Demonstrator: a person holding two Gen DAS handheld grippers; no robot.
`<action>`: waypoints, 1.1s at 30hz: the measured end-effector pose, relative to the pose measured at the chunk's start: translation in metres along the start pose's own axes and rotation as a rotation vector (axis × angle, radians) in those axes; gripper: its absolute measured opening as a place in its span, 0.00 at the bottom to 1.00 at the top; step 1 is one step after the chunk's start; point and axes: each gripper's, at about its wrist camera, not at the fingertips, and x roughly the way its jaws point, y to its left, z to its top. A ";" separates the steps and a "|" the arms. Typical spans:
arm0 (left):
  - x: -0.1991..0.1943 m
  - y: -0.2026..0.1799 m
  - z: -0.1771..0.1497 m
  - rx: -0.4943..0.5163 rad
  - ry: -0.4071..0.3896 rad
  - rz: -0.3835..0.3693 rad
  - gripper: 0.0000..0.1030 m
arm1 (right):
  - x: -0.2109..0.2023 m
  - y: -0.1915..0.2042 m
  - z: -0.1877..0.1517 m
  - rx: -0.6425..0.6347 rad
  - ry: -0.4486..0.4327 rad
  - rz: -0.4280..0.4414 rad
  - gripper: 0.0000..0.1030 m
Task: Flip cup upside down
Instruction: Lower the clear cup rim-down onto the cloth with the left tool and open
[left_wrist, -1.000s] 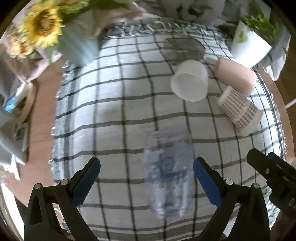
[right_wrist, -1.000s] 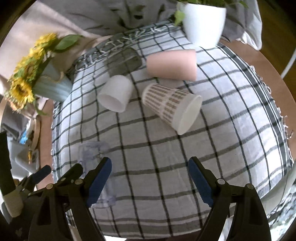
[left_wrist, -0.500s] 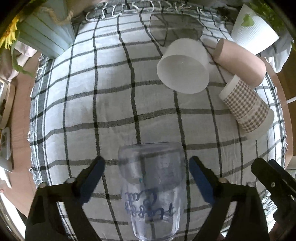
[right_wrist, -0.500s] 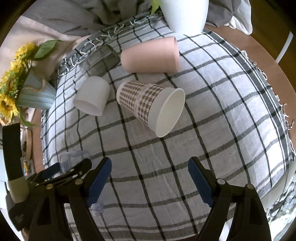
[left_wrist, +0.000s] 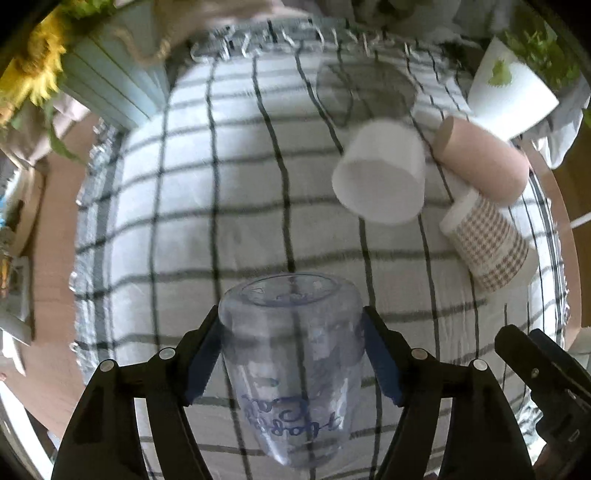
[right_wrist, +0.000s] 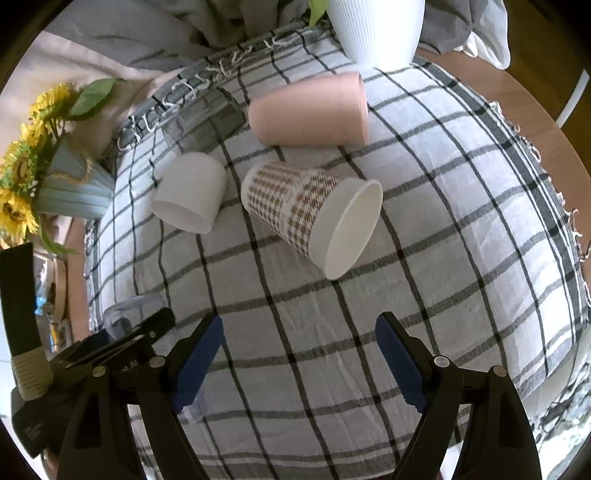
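Note:
A clear plastic cup with blue writing sits between the blue pads of my left gripper, base pointing away from the camera. The jaws touch both its sides. Part of it shows at the left of the right wrist view. My right gripper is open and empty above the checked cloth. In front of it a houndstooth paper cup lies on its side, mouth toward me.
A white cup, a pink cup and a grey glass lie on their sides further back. A white plant pot stands at the far edge. A blue sunflower pot stands at the left.
My left gripper has closed in on the clear cup; the jaws were wide apart before and now touch its sides. My right gripper has moved closer to the houndstooth cup.

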 end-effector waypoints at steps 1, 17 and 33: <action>-0.005 0.002 0.002 -0.005 -0.019 0.003 0.70 | -0.003 0.001 0.002 -0.002 -0.008 0.003 0.82; -0.028 0.011 0.019 -0.036 -0.182 0.035 0.70 | -0.030 0.017 0.011 -0.041 -0.106 0.014 0.82; -0.032 0.005 -0.017 -0.039 -0.145 -0.002 0.70 | -0.033 0.017 0.001 -0.079 -0.097 0.005 0.82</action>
